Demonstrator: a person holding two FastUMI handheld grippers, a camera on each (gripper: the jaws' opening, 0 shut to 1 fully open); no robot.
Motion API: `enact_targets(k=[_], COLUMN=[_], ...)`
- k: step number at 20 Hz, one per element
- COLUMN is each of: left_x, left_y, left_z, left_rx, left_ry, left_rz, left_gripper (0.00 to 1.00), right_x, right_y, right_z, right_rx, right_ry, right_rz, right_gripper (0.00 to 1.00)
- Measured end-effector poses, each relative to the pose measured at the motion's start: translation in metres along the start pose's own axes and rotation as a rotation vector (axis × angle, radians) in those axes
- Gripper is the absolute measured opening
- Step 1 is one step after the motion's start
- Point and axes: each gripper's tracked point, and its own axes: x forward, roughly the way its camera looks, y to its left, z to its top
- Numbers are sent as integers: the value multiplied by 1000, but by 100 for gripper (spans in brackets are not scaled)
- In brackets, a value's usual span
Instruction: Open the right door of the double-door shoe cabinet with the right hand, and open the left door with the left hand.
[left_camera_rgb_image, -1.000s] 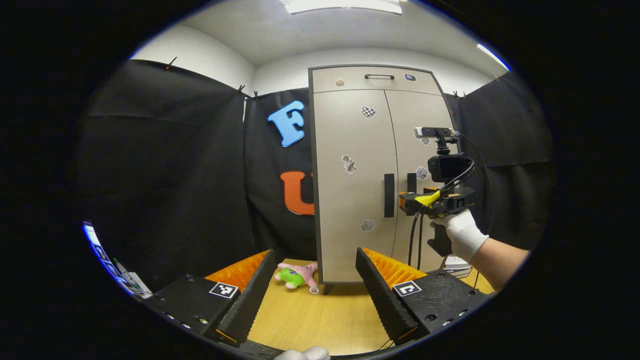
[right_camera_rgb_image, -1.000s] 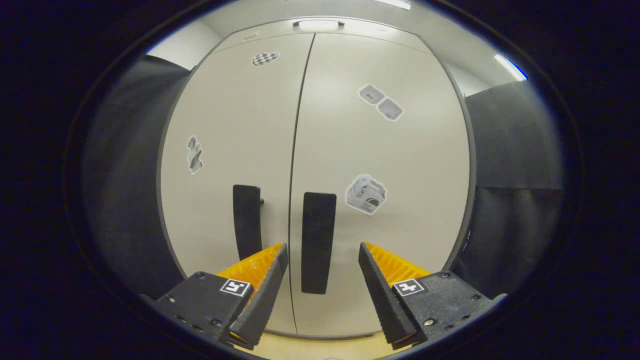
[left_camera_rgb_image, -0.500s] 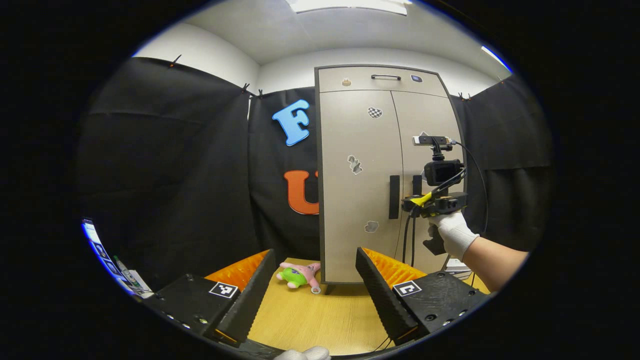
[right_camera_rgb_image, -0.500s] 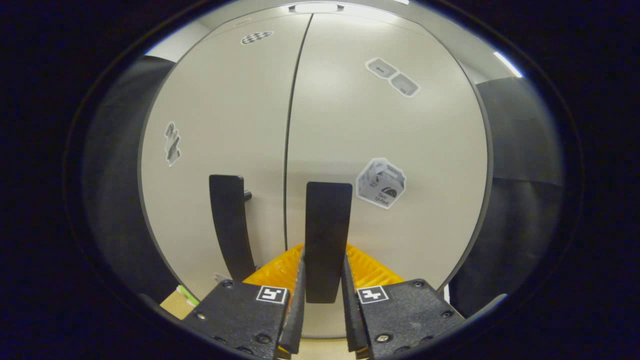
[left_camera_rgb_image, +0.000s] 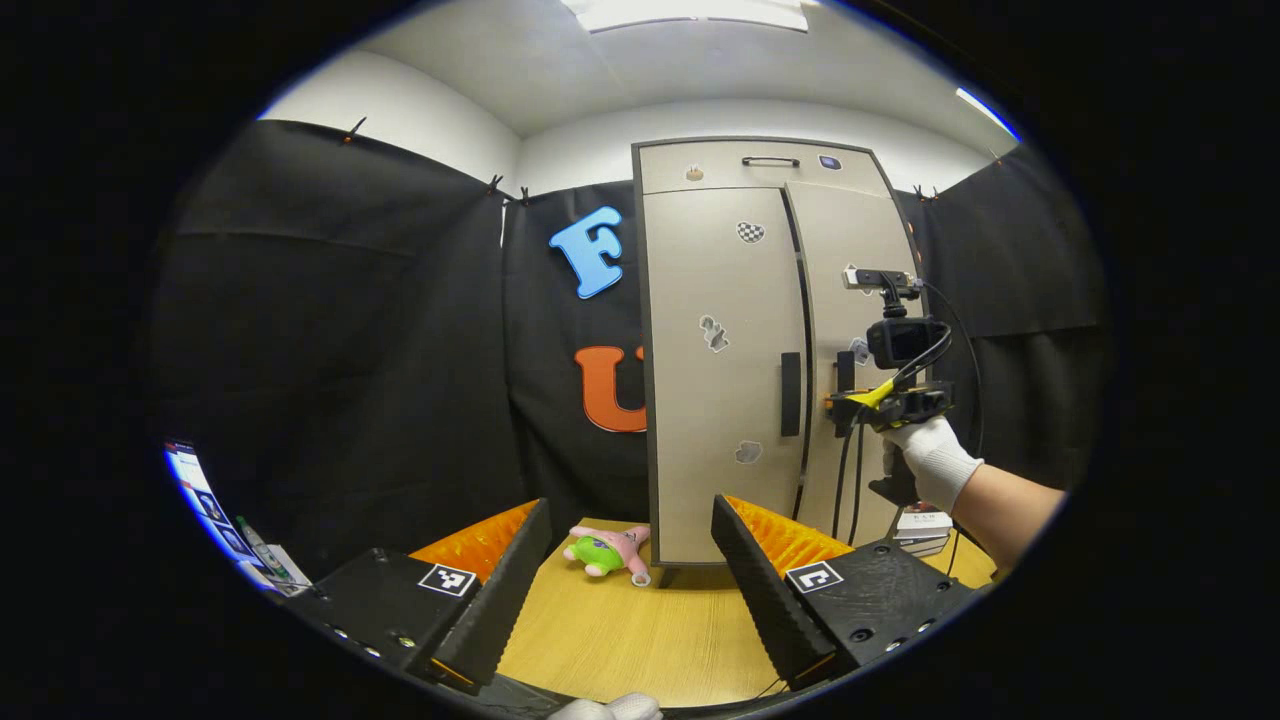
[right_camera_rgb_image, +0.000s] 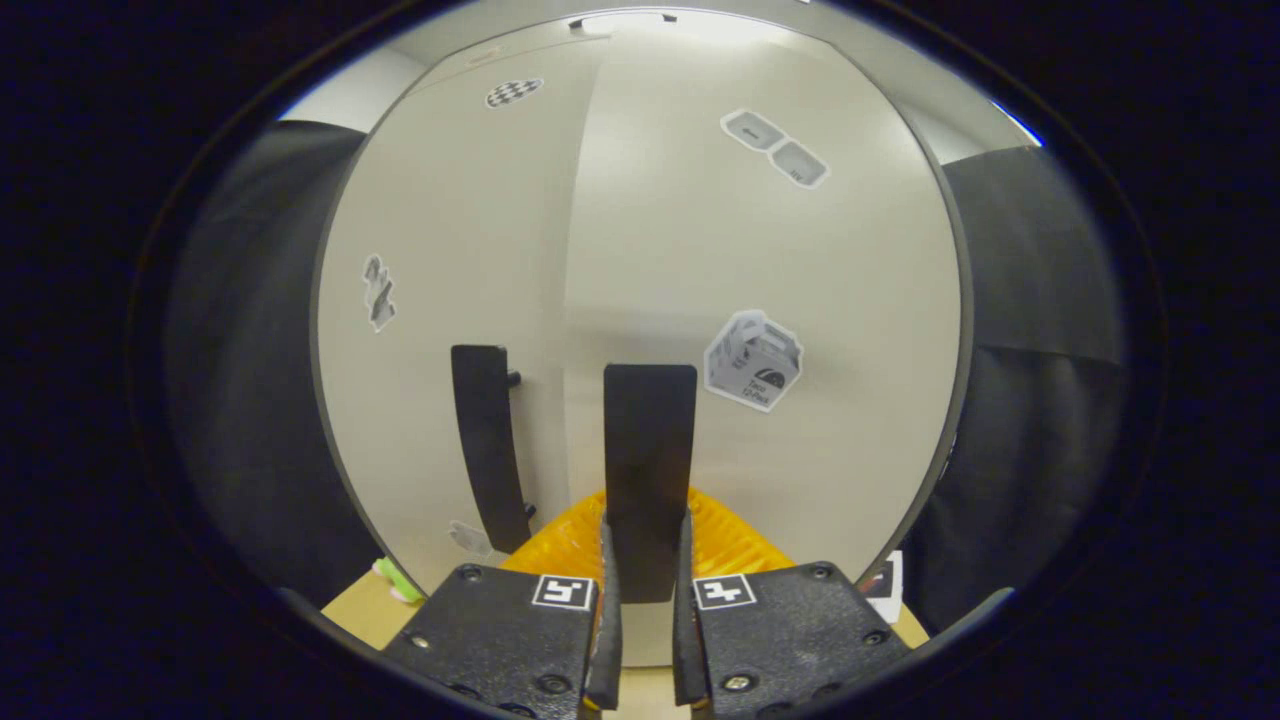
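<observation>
The tall shoe cabinet (left_camera_rgb_image: 740, 340) stands on the wooden floor (left_camera_rgb_image: 620, 630) against the black cloth wall, and its right door (left_camera_rgb_image: 850, 330) is just cracked off the frame, a dark gap running down the seam beside the left door (left_camera_rgb_image: 715, 370), which sits flush. Over in the right gripper view, the right gripper (right_camera_rgb_image: 645, 590) is clamped on the right door handle (right_camera_rgb_image: 648, 470), both fingers pressing its lower end, with the left door handle (right_camera_rgb_image: 487, 440) standing free just beside it. From the left gripper view you can see that same tool held by a gloved hand (left_camera_rgb_image: 930, 460) out in front of the right door, cables hanging below it. The left gripper (left_camera_rgb_image: 630, 590) hangs well back from the cabinet with its fingers spread wide and nothing between them, open floor ahead of it all the way to the cabinet's base. A small pink and green plush toy (left_camera_rgb_image: 610, 550) lies on the floor just beside the cabinet's left front corner.
</observation>
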Motion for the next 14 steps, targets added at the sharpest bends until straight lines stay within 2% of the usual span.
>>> enact_targets(k=[6, 14], left_x=[-15, -19], left_y=[-7, -22], left_z=[-4, -8], left_rx=[-10, -42], left_ry=[0, 8], left_rz=[-28, -70], left_gripper=[97, 96], right_x=[-51, -84], right_y=[-19, -40], right_z=[-11, -16], right_rx=[-5, -4], right_ry=[-4, -2], right_rz=[20, 22], right_gripper=[22, 20])
